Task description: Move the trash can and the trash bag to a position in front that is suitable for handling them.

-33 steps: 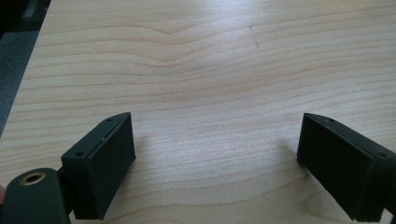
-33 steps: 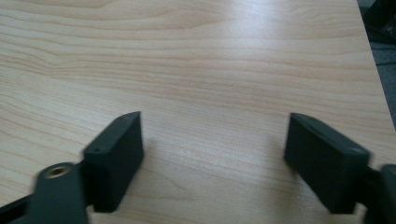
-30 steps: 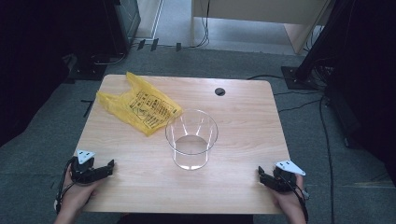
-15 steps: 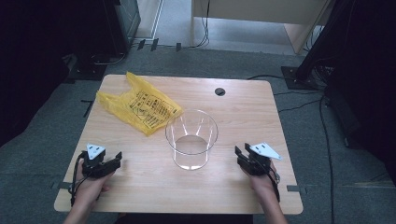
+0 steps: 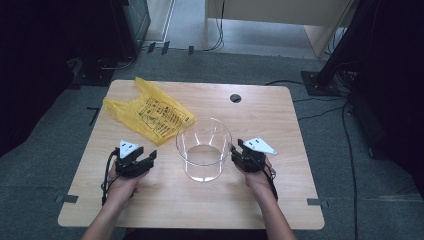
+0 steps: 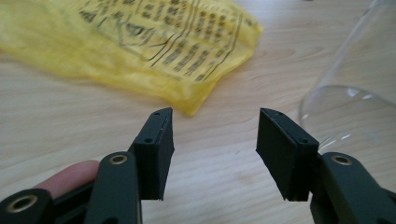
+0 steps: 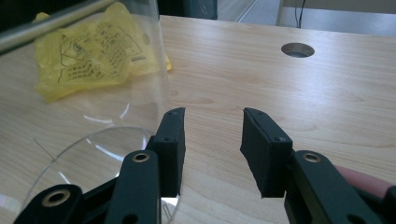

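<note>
A clear, round, open-topped glass container [image 5: 203, 152] stands upright and empty near the middle of the wooden table [image 5: 280, 200]. A crumpled yellow plastic bag [image 5: 148, 113] with black print lies flat behind and to the left of the container, its near corner just beside it.

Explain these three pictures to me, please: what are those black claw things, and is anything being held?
No robot here: a person holds a hand-operated left gripper and right gripper, each carrying its own camera. One picture looks down from above; the other two look along each gripper's black jaws. On the wooden table lie a crumpled yellow plastic bag and a clear container standing upright with its mouth open. Both grippers are open and hold nothing; the right one is close beside the container.
</note>
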{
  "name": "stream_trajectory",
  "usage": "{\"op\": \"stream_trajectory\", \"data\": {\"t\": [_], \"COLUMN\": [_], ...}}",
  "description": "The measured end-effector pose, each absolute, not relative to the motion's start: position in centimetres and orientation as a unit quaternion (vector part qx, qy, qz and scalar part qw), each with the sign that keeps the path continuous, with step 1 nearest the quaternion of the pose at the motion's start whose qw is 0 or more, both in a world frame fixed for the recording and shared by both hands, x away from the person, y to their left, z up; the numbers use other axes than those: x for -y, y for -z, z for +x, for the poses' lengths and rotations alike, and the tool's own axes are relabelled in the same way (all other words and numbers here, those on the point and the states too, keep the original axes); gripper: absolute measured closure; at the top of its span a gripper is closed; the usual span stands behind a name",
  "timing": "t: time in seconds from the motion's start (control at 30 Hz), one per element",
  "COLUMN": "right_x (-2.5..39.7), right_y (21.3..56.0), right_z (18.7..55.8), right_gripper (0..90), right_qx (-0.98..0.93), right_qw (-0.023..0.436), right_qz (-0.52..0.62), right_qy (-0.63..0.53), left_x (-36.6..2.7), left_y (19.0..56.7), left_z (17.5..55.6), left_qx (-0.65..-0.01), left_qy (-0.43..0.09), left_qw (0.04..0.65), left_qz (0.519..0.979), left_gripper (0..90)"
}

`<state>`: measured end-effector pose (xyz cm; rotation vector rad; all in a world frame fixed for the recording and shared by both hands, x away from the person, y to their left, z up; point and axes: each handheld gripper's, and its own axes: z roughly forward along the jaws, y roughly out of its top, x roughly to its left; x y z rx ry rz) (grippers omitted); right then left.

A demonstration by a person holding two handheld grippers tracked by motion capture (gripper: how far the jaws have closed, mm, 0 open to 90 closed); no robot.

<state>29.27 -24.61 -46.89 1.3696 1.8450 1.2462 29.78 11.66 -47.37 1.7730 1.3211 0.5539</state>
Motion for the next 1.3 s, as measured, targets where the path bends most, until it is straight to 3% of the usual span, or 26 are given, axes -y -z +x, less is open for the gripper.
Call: {"op": "stream_trajectory", "data": {"t": [0.43,0.73,0.9,0.93,1.0,1.03,1.1,1.3], "right_x": [22.7,21.2,20.6,20.6,20.8,20.8,21.4,22.8], "right_y": [46.7,46.6,46.6,46.6,46.6,46.6,46.8,47.7], "right_z": [29.1,28.8,28.5,28.5,28.4,28.4,28.4,28.4], "right_gripper": [61.1,62.9,71.5,71.5,64.4,64.4,62.1,59.4], "right_qx": [-0.695,-0.705,-0.707,-0.707,-0.708,-0.708,-0.707,-0.704], "right_qw": [0.251,0.252,0.250,0.250,0.257,0.257,0.256,0.264], "right_qz": [0.485,0.466,0.464,0.464,0.461,0.461,0.462,0.480], "right_qy": [-0.468,-0.471,-0.472,-0.472,-0.469,-0.469,-0.471,-0.452], "left_x": [-9.7,-9.9,-9.4,-9.4,-9.7,-10.0,-10.5,-11.6], "left_y": [47.0,46.9,46.8,46.8,47.0,47.1,47.9,48.9], "left_z": [30.3,30.0,29.3,29.3,29.5,29.7,30.4,32.7], "left_qx": [-0.522,-0.511,-0.501,-0.501,-0.499,-0.504,-0.521,-0.565], "left_qy": [-0.211,-0.199,-0.216,-0.216,-0.225,-0.224,-0.258,-0.276], "left_qw": [0.431,0.445,0.439,0.439,0.437,0.435,0.401,0.386], "left_qz": [0.705,0.708,0.714,0.714,0.714,0.712,0.708,0.675], "left_gripper": [48.8,57.3,68.8,67.5,54.5,54.5,45.5,43.8]}}
